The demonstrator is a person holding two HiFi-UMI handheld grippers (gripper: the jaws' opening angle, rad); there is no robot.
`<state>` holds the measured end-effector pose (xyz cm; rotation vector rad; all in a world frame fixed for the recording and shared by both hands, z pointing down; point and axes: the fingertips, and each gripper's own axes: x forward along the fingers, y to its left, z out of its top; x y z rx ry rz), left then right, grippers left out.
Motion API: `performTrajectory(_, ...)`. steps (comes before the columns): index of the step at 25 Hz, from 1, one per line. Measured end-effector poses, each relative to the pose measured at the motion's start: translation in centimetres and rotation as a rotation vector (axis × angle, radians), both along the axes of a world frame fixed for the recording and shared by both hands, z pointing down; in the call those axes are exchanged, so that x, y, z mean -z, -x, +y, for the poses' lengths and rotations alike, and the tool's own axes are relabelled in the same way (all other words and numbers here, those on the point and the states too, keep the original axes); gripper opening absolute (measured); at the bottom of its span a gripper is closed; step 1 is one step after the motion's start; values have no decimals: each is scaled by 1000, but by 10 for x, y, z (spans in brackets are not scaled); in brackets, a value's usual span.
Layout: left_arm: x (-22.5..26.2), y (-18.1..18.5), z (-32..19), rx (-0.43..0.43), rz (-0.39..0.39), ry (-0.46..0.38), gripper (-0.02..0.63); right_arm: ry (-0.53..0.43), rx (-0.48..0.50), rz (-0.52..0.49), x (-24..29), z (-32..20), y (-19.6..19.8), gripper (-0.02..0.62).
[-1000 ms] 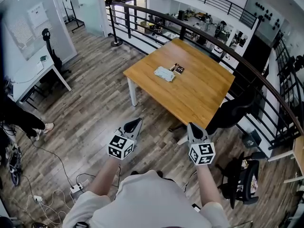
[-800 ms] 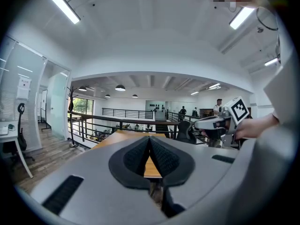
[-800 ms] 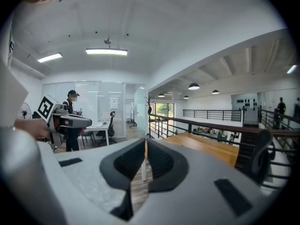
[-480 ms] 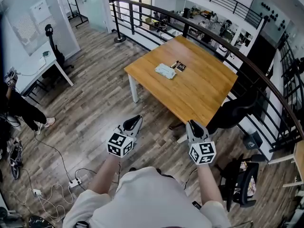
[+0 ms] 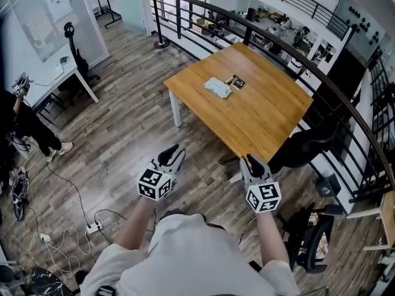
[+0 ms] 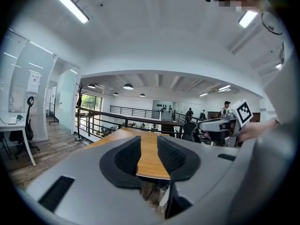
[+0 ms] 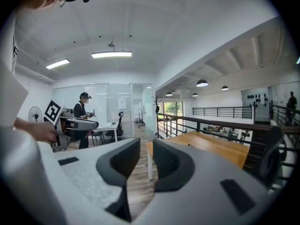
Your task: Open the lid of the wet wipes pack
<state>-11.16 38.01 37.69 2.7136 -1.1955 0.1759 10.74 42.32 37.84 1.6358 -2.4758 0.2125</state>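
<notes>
The wet wipes pack (image 5: 216,87), pale and flat, lies on the wooden table (image 5: 265,119) well ahead of me, with a small dark item (image 5: 235,82) beside it. Both grippers hang in the air over the floor, short of the table's near edge. My left gripper (image 5: 171,155) has just been opening its jaws. In the left gripper view (image 6: 149,149) a gap stands between them with only the tabletop (image 6: 149,161) showing through. My right gripper (image 5: 250,163) also shows a narrow gap (image 7: 146,151) and holds nothing. Each gripper view catches the other gripper at its edge.
A dark curved railing (image 5: 290,57) runs behind and to the right of the table. A black office chair (image 5: 302,150) stands at the table's near right corner. Cables and a power strip (image 5: 92,228) lie on the floor at the left. A white desk (image 5: 58,73) and a person (image 5: 24,131) are far left.
The left gripper's jaws have parted from shut to open. It has drifted a little left and lower in the head view. The right gripper stays in about the same spot.
</notes>
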Motion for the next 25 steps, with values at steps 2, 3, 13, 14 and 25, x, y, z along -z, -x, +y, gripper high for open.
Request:
performTrajectory(2,-1,-1,0,3,-3,2,109,2,7,0,-1,-1,-2,71)
performTrajectory(3,-2,-1,-1,6,-3,4,110,3,10,0,-2,-2,-3,71)
performTrajectory(13,-16,1,-30,2,1,29,117,28,4,-4,-16,-31,0,71)
performTrajectory(14,-18,1,-38,-2,4,31,118,31,0,-2,-18,-38,0,71)
performTrajectory(25,-26,0,-150,-90,-12,30,117,61,-48,16,-23,-143,13,71)
